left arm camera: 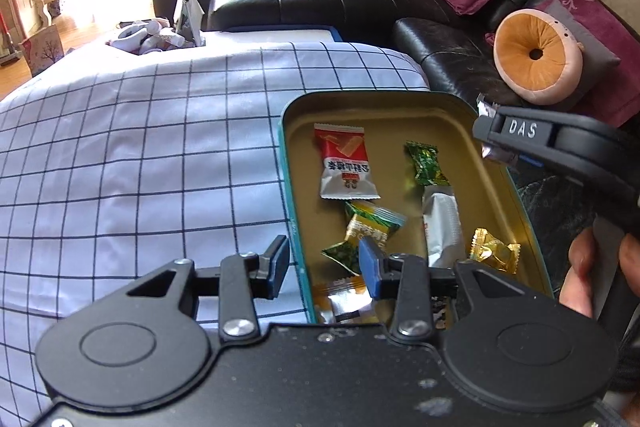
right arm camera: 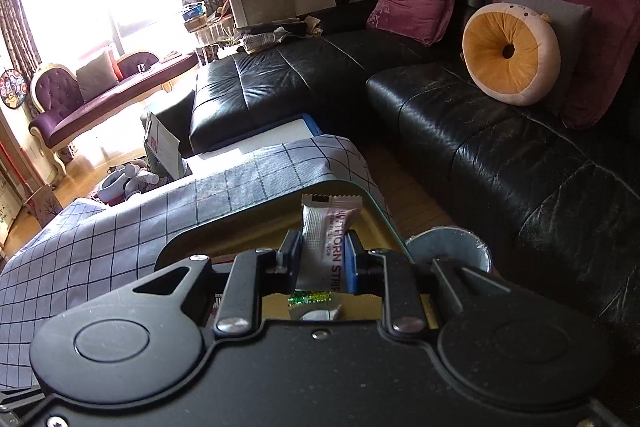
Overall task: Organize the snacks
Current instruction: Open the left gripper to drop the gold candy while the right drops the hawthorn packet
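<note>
Checked cloth covers the worktop across the left and middle of both views, giving the tin a soft, level bed. On it, at lower right in the left wrist view, sits the open teal tin with a gold inside, the collecting place for the snacks. It already holds a red-and-white packet, a silver bar, green sweets and a gold sweet. The left gripper straddles the tin's near wall, one of its fingers outside and one inside, slightly apart and not pressing it, probably to steady the tin. The right gripper, above the tin, is clamped on a silver hawthorn strip held upright, apparently ready to drop in.
</note>
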The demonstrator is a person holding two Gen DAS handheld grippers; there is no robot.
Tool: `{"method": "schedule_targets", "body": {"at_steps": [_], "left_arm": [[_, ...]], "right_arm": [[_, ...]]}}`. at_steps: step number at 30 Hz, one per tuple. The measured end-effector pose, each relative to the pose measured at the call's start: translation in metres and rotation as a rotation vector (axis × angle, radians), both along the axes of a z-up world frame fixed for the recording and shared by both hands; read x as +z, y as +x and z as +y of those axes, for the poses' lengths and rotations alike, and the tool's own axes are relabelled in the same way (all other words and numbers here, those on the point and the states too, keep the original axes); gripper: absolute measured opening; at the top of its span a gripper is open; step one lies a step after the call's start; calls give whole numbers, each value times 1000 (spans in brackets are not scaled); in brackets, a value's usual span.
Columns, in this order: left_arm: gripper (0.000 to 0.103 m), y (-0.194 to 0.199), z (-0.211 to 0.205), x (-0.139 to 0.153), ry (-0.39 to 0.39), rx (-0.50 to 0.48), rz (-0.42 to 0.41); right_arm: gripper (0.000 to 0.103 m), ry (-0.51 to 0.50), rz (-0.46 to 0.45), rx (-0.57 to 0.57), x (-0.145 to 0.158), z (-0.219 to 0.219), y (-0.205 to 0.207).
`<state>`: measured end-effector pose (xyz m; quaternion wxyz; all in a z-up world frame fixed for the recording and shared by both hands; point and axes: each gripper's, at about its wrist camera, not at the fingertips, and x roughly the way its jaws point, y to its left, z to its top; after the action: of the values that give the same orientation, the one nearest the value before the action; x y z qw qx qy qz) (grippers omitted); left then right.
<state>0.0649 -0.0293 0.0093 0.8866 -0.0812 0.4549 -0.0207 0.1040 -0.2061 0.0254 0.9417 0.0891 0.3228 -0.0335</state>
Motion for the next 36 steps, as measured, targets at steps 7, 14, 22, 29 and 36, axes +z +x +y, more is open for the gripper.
{"method": "schedule_targets", "body": {"at_steps": [7,14,22,29,36], "left_arm": [[38,-3,7,3,21,22,-10],[38,-5,12,6,14,28,-13],[39,-6,17,7,21,31,-15],[39,-9,22,8,32,44,-25],[39,-16,16,9,64,19,-47]], "right_arm": [[32,-29,20,7,0,5,15],[33,-3,54,-9,-5,3,22],[35,-3,70,-39,-9,6,3],[36,49,50,-132,-16,-2,-48],[38,116,80,-169,-28,-6,-87]]}}
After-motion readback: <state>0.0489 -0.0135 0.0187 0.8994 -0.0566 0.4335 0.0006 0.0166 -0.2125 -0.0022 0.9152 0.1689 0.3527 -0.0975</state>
